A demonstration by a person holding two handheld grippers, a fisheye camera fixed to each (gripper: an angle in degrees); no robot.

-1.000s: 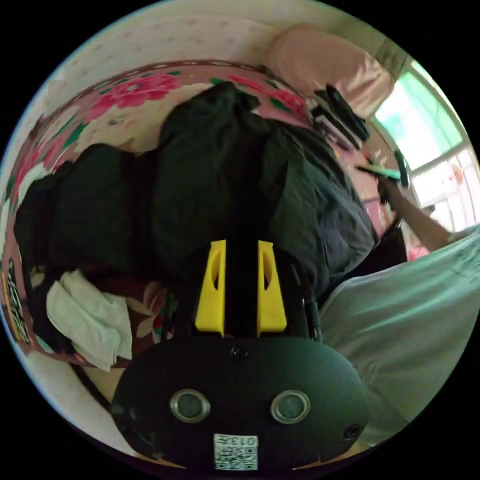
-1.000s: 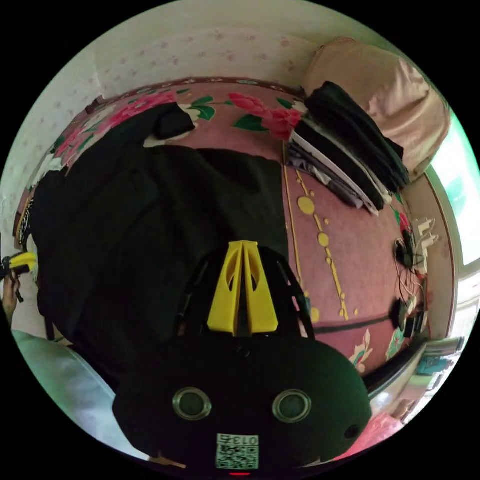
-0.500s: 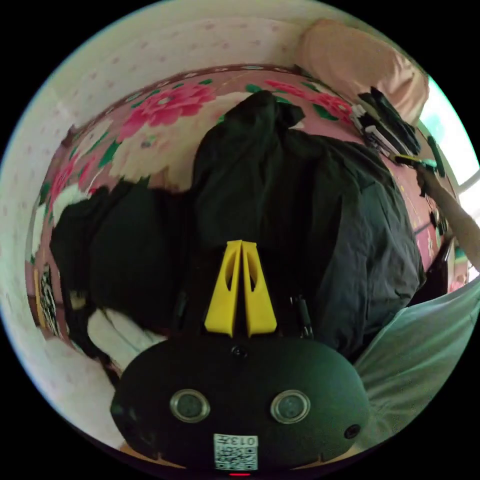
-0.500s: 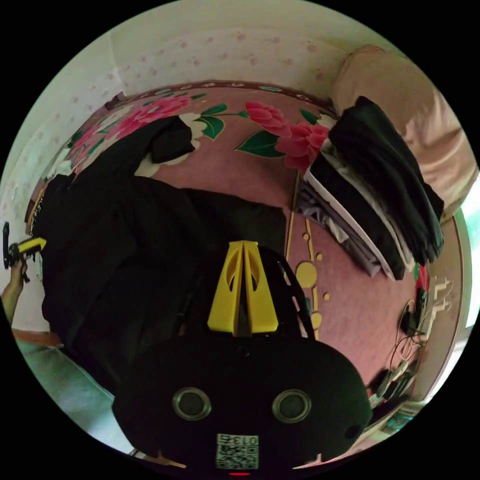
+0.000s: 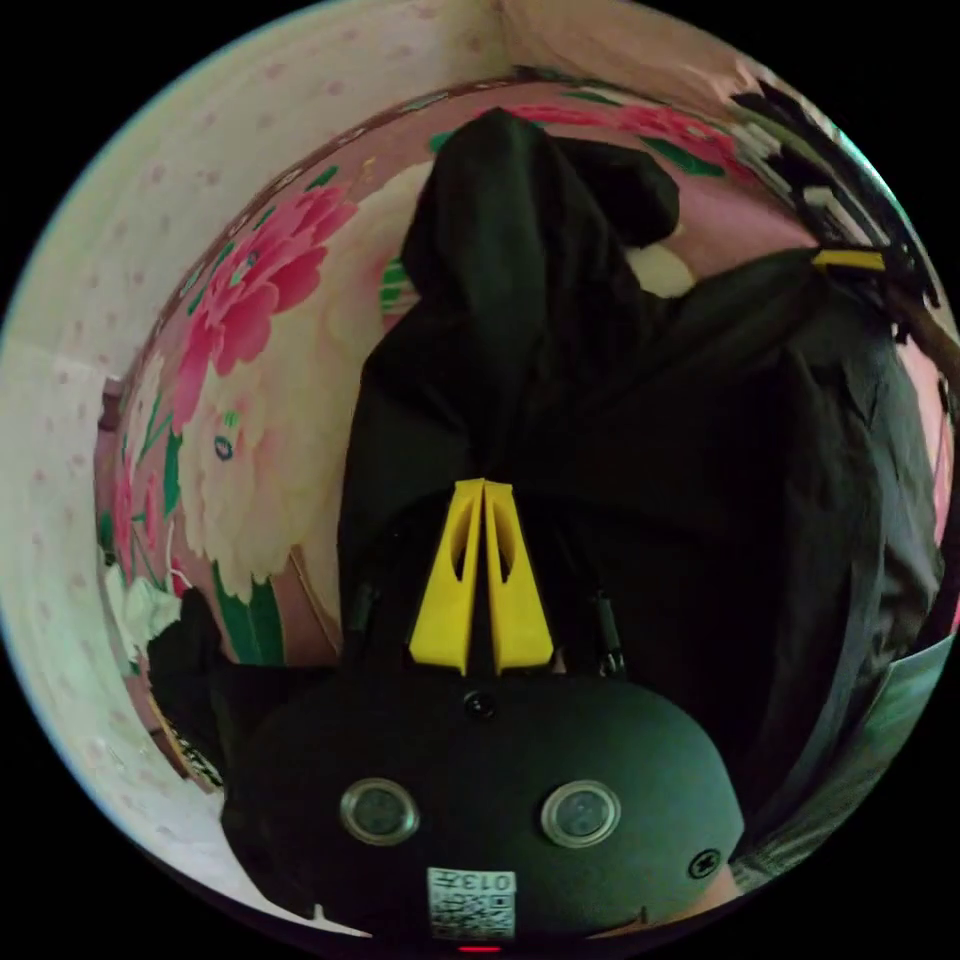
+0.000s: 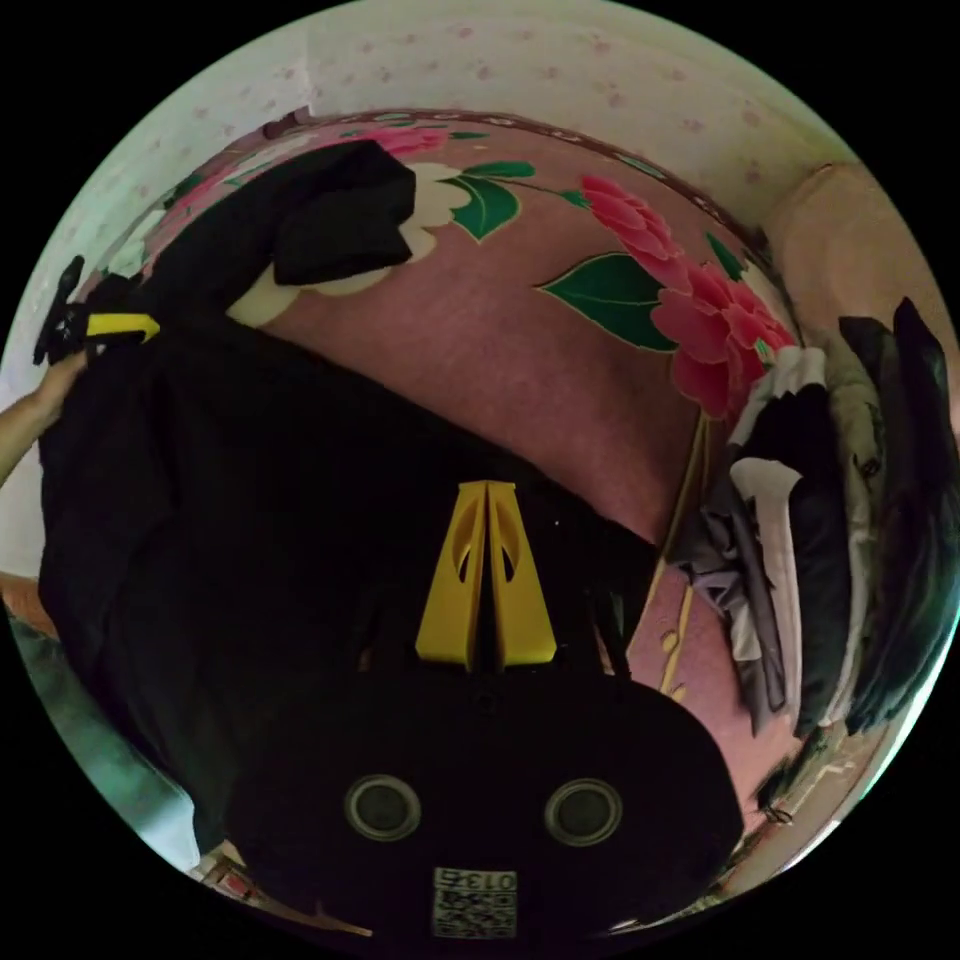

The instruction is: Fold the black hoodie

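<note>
The black hoodie (image 5: 650,420) lies spread over a pink floral bedspread (image 5: 260,300), one sleeve (image 5: 520,200) stretching towards the wall. My left gripper (image 5: 484,485) is shut, its yellow jaws pinching the hoodie's edge. In the right gripper view the hoodie (image 6: 250,450) covers the left half, its sleeve (image 6: 330,210) folded at the far end. There my right gripper (image 6: 486,487) is also shut on the hoodie's fabric. The other gripper (image 6: 110,325) shows at the far left in a hand, and the right one (image 5: 850,262) at the hoodie's far edge.
A stack of folded clothes (image 6: 830,520) sits on the bedspread (image 6: 520,340) right of the hoodie, with a peach pillow (image 6: 850,230) behind it. A dotted wall (image 5: 150,200) borders the bed. More dark clothing (image 5: 190,660) lies by the left edge.
My left gripper's jaws closed on the hoodie a second ago and stayed shut. Both grippers have moved forward across the bed with the fabric, towards the wall.
</note>
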